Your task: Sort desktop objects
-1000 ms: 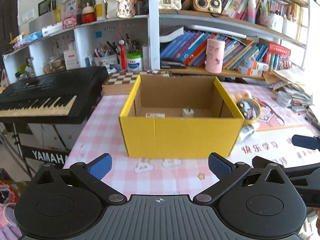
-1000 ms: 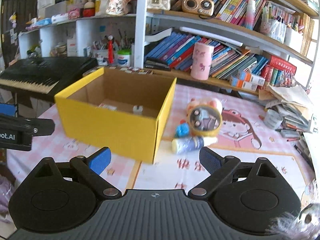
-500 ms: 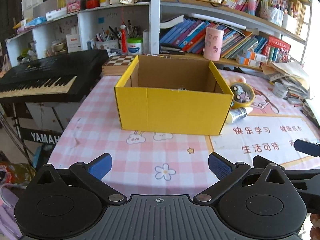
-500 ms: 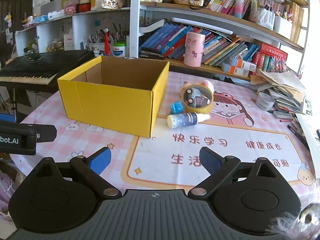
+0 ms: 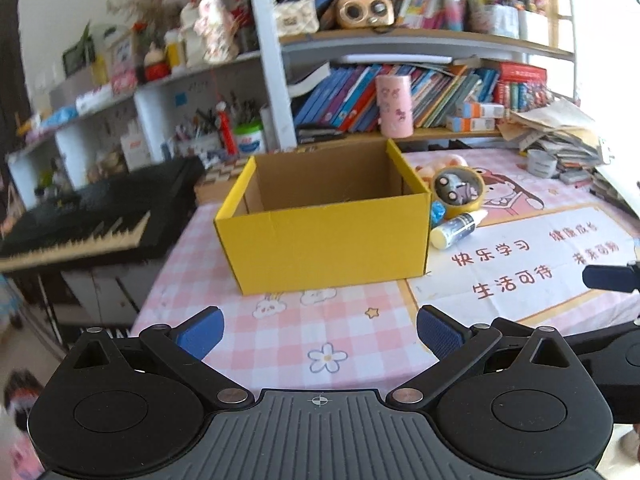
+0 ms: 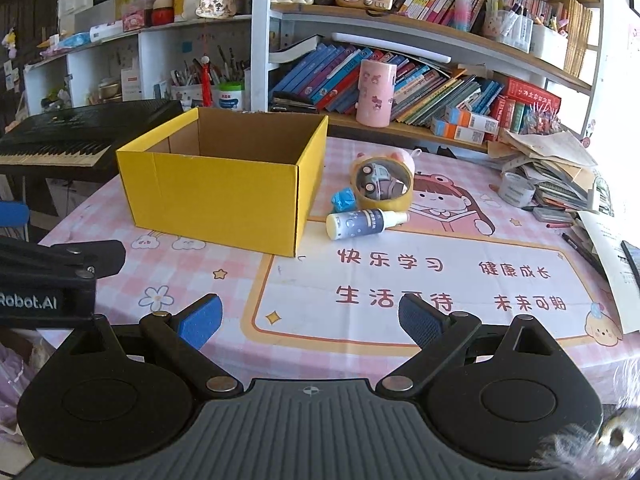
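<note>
My left gripper (image 5: 319,330) and right gripper (image 6: 309,318) both hang wide open and empty above the near edge of the counter (image 6: 440,280). I judge I'm between picks. Next I'd reach the right one forward to the cluster just right of the one yellow box (image 6: 216,184): one spray bottle (image 6: 366,222) on its side, one tape roll (image 6: 382,184), one blue wad (image 6: 343,199).

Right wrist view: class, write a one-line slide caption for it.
Open right gripper hovers over the table mat, facing a yellow box with a spray bottle, tape roll and blue wad beside it.
</note>
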Demonstrator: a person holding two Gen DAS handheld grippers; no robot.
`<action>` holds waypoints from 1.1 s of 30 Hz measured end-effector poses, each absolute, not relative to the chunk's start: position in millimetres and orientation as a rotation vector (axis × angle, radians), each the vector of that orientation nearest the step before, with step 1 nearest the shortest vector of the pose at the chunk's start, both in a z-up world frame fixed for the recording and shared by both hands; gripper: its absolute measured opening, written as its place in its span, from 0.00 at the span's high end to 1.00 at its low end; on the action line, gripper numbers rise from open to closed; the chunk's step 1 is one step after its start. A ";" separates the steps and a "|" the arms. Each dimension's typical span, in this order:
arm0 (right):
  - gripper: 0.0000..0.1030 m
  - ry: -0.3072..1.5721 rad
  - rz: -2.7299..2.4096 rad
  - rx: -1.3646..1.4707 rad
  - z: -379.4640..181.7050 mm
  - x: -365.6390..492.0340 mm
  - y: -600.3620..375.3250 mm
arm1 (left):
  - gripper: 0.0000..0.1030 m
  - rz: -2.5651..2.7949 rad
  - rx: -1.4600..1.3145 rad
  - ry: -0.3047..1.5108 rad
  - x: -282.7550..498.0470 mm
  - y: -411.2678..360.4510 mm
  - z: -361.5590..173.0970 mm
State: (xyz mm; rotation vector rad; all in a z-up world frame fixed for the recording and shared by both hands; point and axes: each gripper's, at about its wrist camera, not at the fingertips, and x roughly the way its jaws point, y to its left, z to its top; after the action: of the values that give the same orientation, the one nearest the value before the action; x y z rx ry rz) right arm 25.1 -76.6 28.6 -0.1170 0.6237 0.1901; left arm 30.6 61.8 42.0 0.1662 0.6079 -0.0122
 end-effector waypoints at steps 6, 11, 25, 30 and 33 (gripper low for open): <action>0.08 0.625 0.171 -0.119 28.5 18.9 -76.4 | 0.00 -0.107 0.083 0.626 29.9 69.7 39.8; 0.08 0.620 0.150 -0.121 29.9 16.9 -76.8 | 0.00 -0.098 0.004 0.636 31.3 83.4 35.8; 0.08 0.646 0.091 -0.125 24.8 12.6 -84.1 | 0.00 -0.130 -0.086 0.626 30.2 102.8 26.6; 0.08 0.676 0.077 -0.096 20.9 10.8 -87.3 | 0.00 -0.145 -0.095 0.625 20.4 100.1 24.8; 0.06 0.688 0.076 -0.075 19.8 9.0 -89.3 | 0.00 -0.160 -0.098 0.632 16.8 97.3 24.7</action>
State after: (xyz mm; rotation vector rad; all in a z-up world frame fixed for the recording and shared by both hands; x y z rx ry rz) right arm 9.0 -89.3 19.8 -0.0746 0.6877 0.0763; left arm 16.8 97.3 24.7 -0.0984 0.6320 -0.1603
